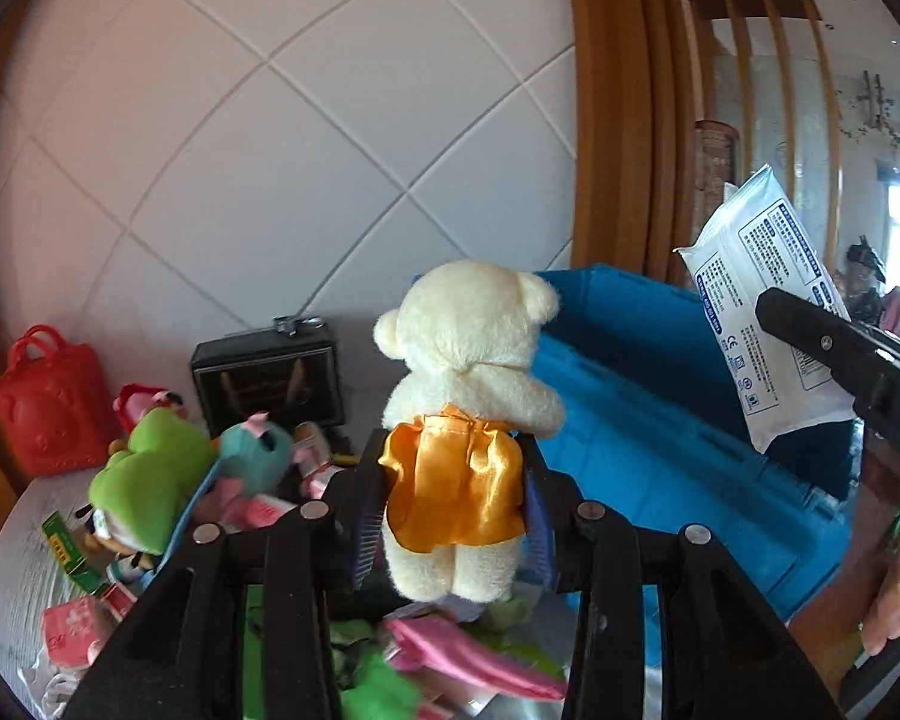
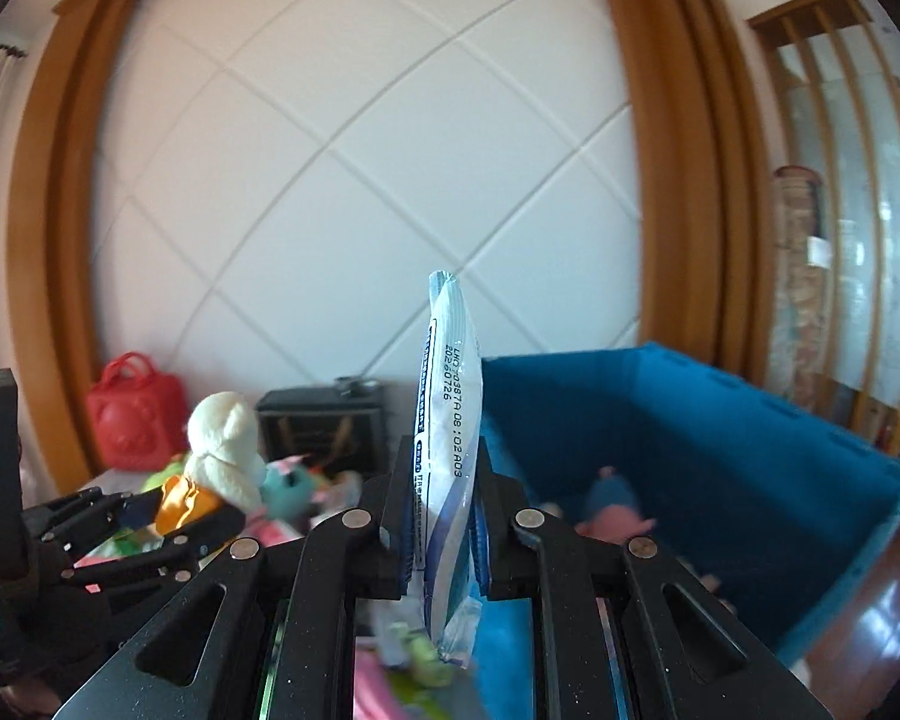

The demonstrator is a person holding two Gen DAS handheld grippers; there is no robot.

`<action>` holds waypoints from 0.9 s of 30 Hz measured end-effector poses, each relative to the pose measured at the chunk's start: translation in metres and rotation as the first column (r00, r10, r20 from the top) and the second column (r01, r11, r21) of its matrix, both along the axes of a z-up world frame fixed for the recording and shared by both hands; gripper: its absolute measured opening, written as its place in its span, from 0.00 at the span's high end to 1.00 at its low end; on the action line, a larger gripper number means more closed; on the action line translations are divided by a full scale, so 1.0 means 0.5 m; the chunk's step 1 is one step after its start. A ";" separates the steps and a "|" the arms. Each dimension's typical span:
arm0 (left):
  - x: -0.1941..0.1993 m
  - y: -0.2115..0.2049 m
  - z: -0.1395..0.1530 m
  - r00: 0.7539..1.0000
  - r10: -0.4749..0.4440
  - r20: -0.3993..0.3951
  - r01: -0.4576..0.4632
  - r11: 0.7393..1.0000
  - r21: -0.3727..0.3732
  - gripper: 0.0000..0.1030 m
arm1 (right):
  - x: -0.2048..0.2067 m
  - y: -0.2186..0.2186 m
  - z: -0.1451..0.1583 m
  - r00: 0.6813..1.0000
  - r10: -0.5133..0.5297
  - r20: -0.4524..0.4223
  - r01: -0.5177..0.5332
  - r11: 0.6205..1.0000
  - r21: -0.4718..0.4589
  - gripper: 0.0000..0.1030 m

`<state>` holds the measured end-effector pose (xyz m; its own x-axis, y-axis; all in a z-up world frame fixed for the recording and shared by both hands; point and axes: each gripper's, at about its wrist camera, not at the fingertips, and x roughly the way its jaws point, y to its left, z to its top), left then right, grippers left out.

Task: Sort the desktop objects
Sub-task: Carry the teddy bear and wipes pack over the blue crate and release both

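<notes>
Setting: a domestic interior, most likely a living room. Indicators: a white padded wall panel point(image 2: 354, 180) with diagonal seams, bordered by a wooden frame point(image 2: 672, 150); a slatted wooden partition with glass point(image 1: 768, 108); a polished wooden floor point(image 2: 870, 636); plush toys point(image 1: 150, 480) and a red toy handbag point(image 1: 48, 402) piled on a grey tabletop point(image 1: 24, 570); a blue storage crate point(image 2: 720, 444).
</notes>
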<state>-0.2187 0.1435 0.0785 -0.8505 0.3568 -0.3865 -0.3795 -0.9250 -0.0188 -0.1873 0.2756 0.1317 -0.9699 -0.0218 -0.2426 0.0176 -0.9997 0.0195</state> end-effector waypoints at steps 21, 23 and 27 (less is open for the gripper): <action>-0.070 0.497 0.016 0.904 -0.162 0.395 0.189 0.981 -0.030 0.61 | -0.124 0.485 -0.044 0.938 -0.249 0.241 0.237 0.968 0.076 0.86; -0.069 0.507 0.006 0.891 -0.166 0.423 0.197 0.980 -0.030 0.61 | -0.127 0.489 -0.055 0.932 -0.251 0.261 0.235 0.968 0.092 0.86; -0.062 0.520 -0.007 0.891 -0.123 0.437 0.171 0.983 -0.073 0.60 | -0.140 0.488 -0.075 0.921 -0.265 0.285 0.238 0.963 0.126 0.86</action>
<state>-0.2495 0.4036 0.0751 -0.5341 0.4015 -0.7441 -0.4889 -0.8647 -0.1157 -0.2574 0.5199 0.0943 -0.8242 0.2477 -0.5093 -0.2278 -0.9683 -0.1024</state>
